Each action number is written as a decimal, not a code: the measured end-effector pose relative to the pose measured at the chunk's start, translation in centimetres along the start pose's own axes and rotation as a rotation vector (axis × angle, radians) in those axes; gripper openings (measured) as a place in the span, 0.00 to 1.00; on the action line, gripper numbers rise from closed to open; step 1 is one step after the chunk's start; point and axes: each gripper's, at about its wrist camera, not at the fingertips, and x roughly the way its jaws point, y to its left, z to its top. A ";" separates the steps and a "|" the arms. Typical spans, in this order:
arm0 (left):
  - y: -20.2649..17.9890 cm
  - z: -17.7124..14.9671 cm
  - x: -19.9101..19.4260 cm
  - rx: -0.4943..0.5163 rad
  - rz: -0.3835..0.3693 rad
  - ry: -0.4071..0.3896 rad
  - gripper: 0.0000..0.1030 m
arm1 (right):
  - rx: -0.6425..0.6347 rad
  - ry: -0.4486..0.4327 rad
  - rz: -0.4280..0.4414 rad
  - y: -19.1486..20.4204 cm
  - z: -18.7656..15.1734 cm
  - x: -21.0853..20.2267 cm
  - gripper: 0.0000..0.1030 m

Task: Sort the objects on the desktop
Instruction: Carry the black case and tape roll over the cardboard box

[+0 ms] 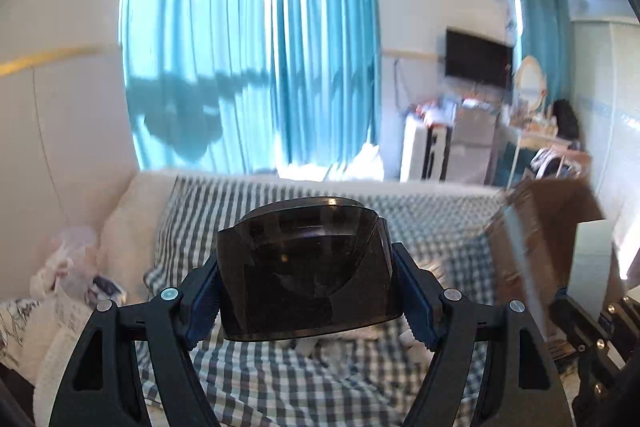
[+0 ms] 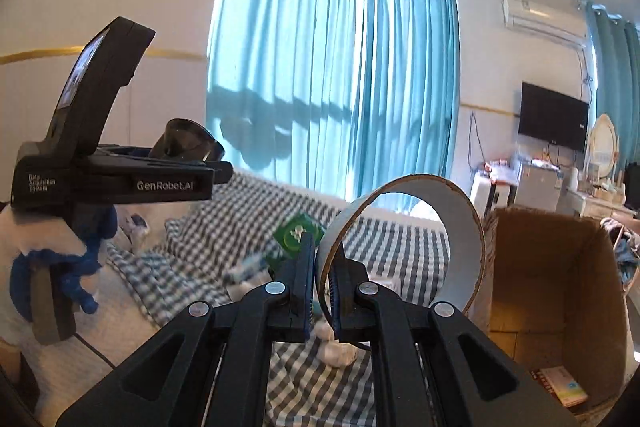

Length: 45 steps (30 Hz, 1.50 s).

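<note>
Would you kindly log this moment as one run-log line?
left gripper: shut on dark plastic cup | right gripper: shut on tape roll rim | both raised over checked bedsheet | cardboard box: open, right

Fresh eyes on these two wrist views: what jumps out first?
The bright blue curtains fill the back wall behind the checked bed cover. Up close, the left gripper is clamped on a dark translucent smoky lid, held up above the bed. The right gripper pinches the wall of a wide tape ring, with an open cardboard box just to its right.
</note>
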 end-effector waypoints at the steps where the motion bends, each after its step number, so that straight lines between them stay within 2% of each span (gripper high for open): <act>1: -0.3 0.3 -1.1 -0.002 -0.009 -0.031 0.76 | -0.002 -0.020 -0.001 0.1 0.4 -0.7 0.06; 7: -1.7 1.6 -4.2 -0.022 -0.052 -0.134 0.76 | 0.004 -0.107 -0.001 -0.3 2.5 -3.7 0.06; 12: -2.8 2.3 -5.5 -0.044 -0.117 -0.173 0.76 | 0.012 -0.152 -0.025 -1.4 3.0 -6.3 0.06; 17: -5.3 3.0 -7.6 -0.041 -0.173 -0.247 0.76 | 0.019 -0.198 -0.074 -3.1 3.5 -9.1 0.06; 20: -7.4 3.4 -7.8 -0.012 -0.195 -0.239 0.76 | 0.028 -0.224 -0.103 -4.1 3.4 -10.3 0.06; 23: -9.6 3.3 -8.4 -0.002 -0.254 -0.275 0.76 | 0.024 -0.228 -0.142 -4.9 3.3 -11.1 0.06; 29: -13.6 3.4 -8.0 0.046 -0.328 -0.284 0.76 | 0.041 -0.237 -0.228 -7.5 3.1 -13.0 0.06; 37: -17.0 3.7 -6.8 0.073 -0.406 -0.274 0.76 | 0.080 -0.245 -0.346 -11.3 2.8 -14.5 0.06; 45: -20.8 2.7 -3.3 0.118 -0.473 -0.207 0.76 | 0.135 -0.165 -0.416 -15.7 0.7 -12.8 0.06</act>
